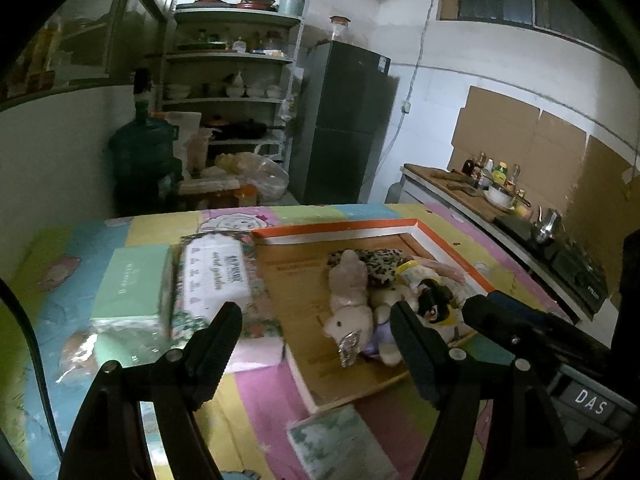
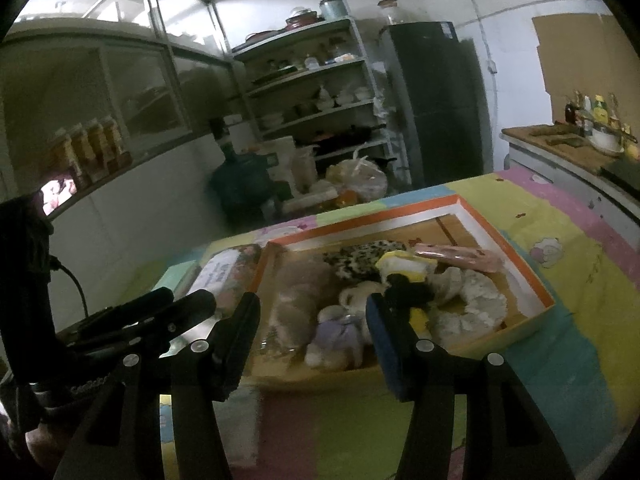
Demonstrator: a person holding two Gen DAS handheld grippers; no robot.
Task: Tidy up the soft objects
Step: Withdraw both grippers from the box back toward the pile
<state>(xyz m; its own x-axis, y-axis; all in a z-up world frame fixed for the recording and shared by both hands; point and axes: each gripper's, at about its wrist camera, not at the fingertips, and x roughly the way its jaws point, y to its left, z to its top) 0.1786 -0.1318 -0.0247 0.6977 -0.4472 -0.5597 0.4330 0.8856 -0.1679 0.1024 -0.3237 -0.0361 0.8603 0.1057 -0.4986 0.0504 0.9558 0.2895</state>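
Observation:
An orange-rimmed cardboard box (image 1: 340, 232) (image 2: 400, 210) lies on the colourful table cloth (image 1: 260, 400). Soft toys are heaped in it: a white plush bunny (image 1: 348, 312), a leopard-print piece (image 1: 376, 260) (image 2: 360, 258), a black-and-yellow toy (image 1: 432, 304) (image 2: 408, 292), a purple plush (image 2: 340, 332) and a fluffy white ring (image 2: 472, 304). My left gripper (image 1: 316, 316) hovers open at the box's near-left side, holding nothing. My right gripper (image 2: 312, 320) is also open and empty at the box's near edge. Each gripper shows in the other's view.
A floral tissue pack (image 1: 216, 276) and a mint-green pack (image 1: 128, 280) lie left of the box; another pale pack (image 1: 340, 440) lies in front. Behind the table stand a water jug (image 1: 140, 152), shelves (image 1: 232, 80) and a fridge (image 1: 344, 120). A counter with bottles (image 1: 500, 192) runs along the right.

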